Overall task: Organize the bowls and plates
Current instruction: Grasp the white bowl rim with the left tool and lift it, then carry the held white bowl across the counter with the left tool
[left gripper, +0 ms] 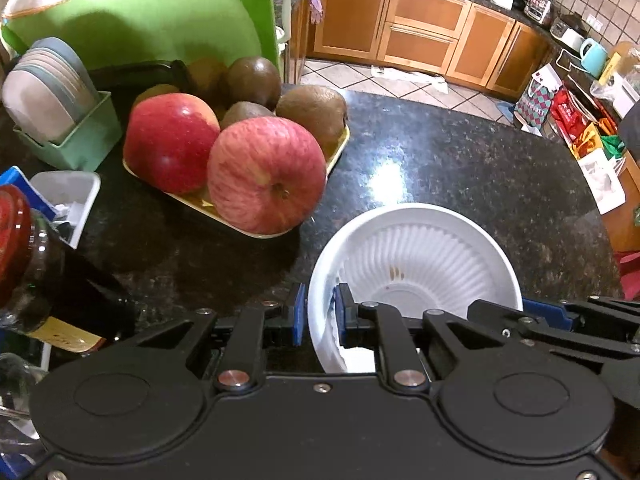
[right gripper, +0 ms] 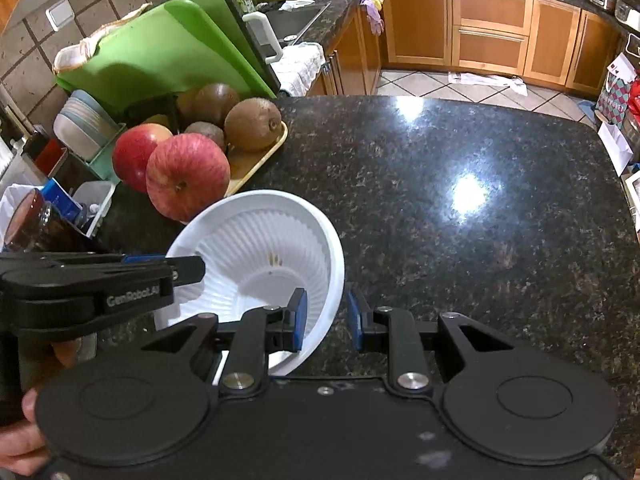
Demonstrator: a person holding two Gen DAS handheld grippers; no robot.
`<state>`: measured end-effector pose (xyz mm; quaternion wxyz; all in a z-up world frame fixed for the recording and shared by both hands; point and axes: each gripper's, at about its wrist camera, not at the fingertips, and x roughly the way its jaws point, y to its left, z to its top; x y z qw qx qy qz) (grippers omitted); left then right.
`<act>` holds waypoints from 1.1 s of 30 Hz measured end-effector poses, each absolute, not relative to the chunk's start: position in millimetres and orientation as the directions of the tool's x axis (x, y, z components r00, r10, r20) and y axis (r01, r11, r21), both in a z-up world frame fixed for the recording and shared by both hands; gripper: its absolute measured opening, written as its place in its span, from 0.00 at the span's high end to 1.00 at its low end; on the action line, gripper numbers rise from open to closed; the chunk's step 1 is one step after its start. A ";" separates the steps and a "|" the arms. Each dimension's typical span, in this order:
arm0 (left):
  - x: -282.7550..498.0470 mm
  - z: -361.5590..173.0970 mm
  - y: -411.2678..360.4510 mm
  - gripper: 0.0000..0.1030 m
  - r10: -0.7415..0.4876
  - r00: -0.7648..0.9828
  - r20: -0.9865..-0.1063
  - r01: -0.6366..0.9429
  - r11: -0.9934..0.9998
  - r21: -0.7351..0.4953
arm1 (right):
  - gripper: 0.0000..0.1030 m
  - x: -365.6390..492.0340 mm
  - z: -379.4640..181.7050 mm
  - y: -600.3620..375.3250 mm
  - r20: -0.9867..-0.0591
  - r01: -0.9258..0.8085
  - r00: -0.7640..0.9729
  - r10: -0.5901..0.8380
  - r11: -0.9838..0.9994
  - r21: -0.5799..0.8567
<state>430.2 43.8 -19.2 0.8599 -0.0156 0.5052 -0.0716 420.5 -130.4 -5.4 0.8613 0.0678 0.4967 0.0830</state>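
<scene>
A white ribbed plastic bowl [left gripper: 416,264] is held tilted above the dark granite counter [left gripper: 460,152]. My left gripper [left gripper: 318,312] is shut on the bowl's left rim, one blue pad inside and one outside. In the right wrist view the same bowl [right gripper: 264,248] has my right gripper [right gripper: 327,318] straddling its right rim, with a visible gap between the outer pad and the rim. The left gripper [right gripper: 184,268] shows there at the bowl's left edge. A stack of grey and white plates [left gripper: 44,92] stands in a green rack at the back left.
A yellow tray [left gripper: 240,224] with two red apples [left gripper: 266,174] and several kiwis sits left of the bowl. A green cutting board [left gripper: 152,12] stands behind. A red-capped bottle [left gripper: 24,256] and a white bin [left gripper: 76,196] stand at the left. Bags line the counter's right edge.
</scene>
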 end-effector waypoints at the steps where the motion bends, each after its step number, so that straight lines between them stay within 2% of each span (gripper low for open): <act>1: 430.8 -20.9 43.3 0.79 -0.139 0.478 -0.867 0.106 0.989 -0.100 | 0.76 420.5 -6.8 -129.9 -0.845 -0.076 0.491 0.209 0.977 0.198; 6: 432.6 -24.6 41.7 0.79 -0.147 0.469 -0.871 0.106 0.988 -0.110 | 0.81 419.7 -11.3 -126.3 -0.847 -0.081 0.491 0.204 0.979 0.189; 14: 420.7 -13.7 48.3 0.80 -0.163 0.489 -0.857 0.110 0.986 -0.124 | 0.83 410.8 -1.9 -124.1 -0.837 -0.072 0.513 0.191 0.981 0.179; 33: 323.6 56.6 70.6 0.79 -0.143 0.580 -0.802 0.107 0.989 -0.099 | 0.82 298.4 81.9 -93.5 -0.767 -0.144 0.609 0.203 0.979 0.144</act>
